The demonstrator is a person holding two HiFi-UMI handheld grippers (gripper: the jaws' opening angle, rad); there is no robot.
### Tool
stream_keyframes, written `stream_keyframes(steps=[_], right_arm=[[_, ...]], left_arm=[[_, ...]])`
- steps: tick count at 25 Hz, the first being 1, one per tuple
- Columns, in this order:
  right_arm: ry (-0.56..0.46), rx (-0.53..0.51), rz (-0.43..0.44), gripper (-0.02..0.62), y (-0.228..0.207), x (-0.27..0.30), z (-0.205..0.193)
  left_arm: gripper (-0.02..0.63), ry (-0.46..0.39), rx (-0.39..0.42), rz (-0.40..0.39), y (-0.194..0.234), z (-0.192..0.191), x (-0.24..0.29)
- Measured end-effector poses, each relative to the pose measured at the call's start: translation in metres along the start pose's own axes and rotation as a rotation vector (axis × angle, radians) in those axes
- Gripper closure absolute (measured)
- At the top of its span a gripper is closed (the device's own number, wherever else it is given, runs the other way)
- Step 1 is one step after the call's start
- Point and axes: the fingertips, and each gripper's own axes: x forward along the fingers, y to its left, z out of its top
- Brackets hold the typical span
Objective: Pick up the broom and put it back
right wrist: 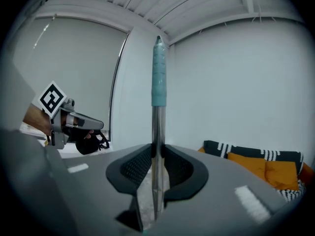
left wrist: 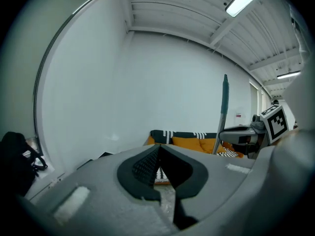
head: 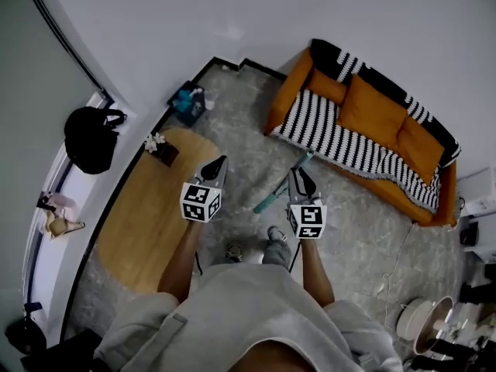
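1. Floor (head: 240,134): grey, speckled, bounded by white walls. A person stands in the middle of it with a hand-held gripper in each hand.

2. Sofa (head: 372,122): orange, with a black-and-white striped throw, set against the far wall to the person's right.

3. Desk (head: 143,231): oval and wooden, low, to the person's left. It carries a small dark tray (head: 163,149) at its far end.

4. Bag (head: 89,138): black, on the window ledge beyond the desk.

5. Broom (right wrist: 158,82): off the floor and held in front of the person. Its long axis stands near upright, with bare metal shaft at the grip and the teal sleeve above it. The brush end cannot be made out in any view.

6. Right hand-held gripper (right wrist: 157,149): jaws closed nearly together, pads pressing the metal shaft from both sides. This hand alone carries the broom.

7. Left hand-held gripper (left wrist: 158,149): jaws closed tip to tip with nothing between them. The broom stands to its right, near but well clear of it.

Note on handling: the shaft runs crosswise through the right jaws, with the greater visible length above them. The carry to the broom's storing place likely depends on keeping that shaft vertical. The left hand is close enough to steady it. The storing place itself is not identifiable from here.
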Motion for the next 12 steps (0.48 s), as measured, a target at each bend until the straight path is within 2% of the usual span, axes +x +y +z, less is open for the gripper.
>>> stream_keyframes(steps=[12], right_arm=[[-0.027,-0.055,0.422,0.514,0.006,0.078,0.014]], left_arm=[[0.609,-0.022,-0.080,0.397,0.025,0.010,-0.019]])
